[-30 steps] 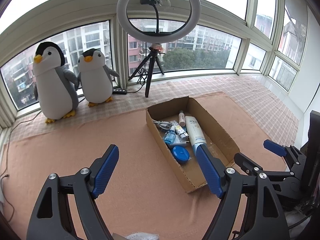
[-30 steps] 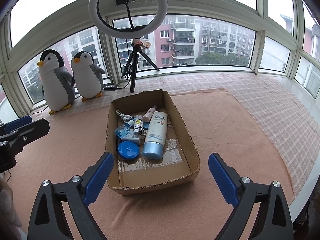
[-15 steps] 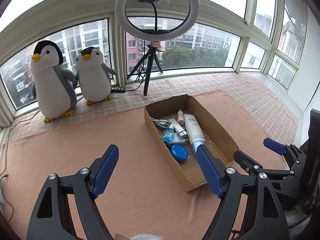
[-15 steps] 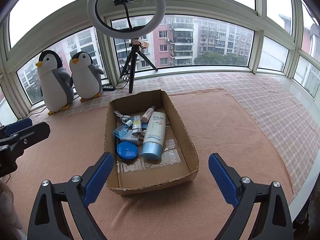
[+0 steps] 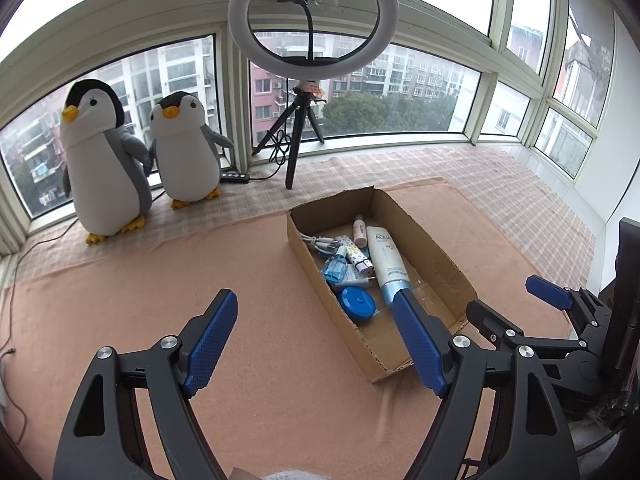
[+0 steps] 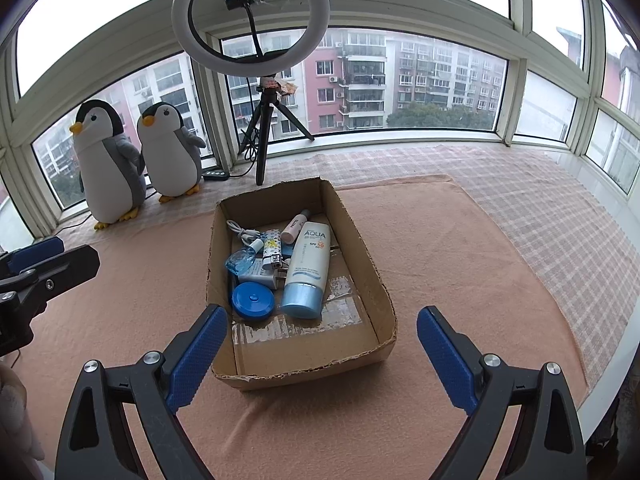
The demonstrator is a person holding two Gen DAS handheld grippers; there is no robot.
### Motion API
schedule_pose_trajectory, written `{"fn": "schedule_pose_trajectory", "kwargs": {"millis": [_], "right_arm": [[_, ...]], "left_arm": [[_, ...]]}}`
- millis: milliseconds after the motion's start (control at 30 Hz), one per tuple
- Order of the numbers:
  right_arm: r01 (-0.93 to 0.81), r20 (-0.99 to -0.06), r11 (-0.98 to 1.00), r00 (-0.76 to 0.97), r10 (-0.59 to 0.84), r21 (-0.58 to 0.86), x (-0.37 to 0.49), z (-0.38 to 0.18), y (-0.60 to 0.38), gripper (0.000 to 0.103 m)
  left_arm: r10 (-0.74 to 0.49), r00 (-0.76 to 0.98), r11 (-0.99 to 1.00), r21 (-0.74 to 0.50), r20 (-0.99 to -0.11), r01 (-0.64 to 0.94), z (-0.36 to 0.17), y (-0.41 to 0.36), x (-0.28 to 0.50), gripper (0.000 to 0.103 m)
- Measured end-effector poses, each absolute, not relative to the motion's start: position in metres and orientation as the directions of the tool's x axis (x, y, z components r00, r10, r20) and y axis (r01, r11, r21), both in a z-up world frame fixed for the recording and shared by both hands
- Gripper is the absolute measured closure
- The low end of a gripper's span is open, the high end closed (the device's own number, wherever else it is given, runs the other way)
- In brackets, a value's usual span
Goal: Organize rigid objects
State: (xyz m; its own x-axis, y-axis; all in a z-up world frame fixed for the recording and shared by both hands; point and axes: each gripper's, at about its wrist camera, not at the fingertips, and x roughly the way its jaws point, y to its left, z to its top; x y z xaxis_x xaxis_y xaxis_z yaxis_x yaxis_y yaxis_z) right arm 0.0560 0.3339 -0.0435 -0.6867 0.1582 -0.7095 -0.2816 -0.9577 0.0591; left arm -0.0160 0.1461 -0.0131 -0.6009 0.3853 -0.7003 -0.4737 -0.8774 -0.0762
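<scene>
Both grippers, left [image 5: 316, 320] and right [image 6: 320, 340], are being held released and empty above the pink mat [image 6: 440, 248]. Just ahead of the right gripper, a cardboard box [image 6: 376, 280] is lying, with a sunscreen tube [image 6: 310, 268], blue round case [image 6: 253, 300] and small items being kept inside.

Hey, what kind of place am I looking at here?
Probably an enclosed apartment balcony or bay-window nook used for filming: wraparound windows facing apartment blocks, a ring light on a tripod, and two plush penguins on the sill.
</scene>
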Motion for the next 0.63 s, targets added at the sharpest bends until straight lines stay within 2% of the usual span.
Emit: {"fn": "schedule_pose_trajectory", "kwargs": {"millis": [633], "right_arm": [[-0.285,-0.721,-0.957,-0.674,0.162,0.052,0.0559,-0.0495,0.3327,0.009]], "left_arm": [[0.365,-0.612,-0.887,-0.063,-0.702,-0.457,-0.0162,0.1451,-0.0181,0.023]]}}
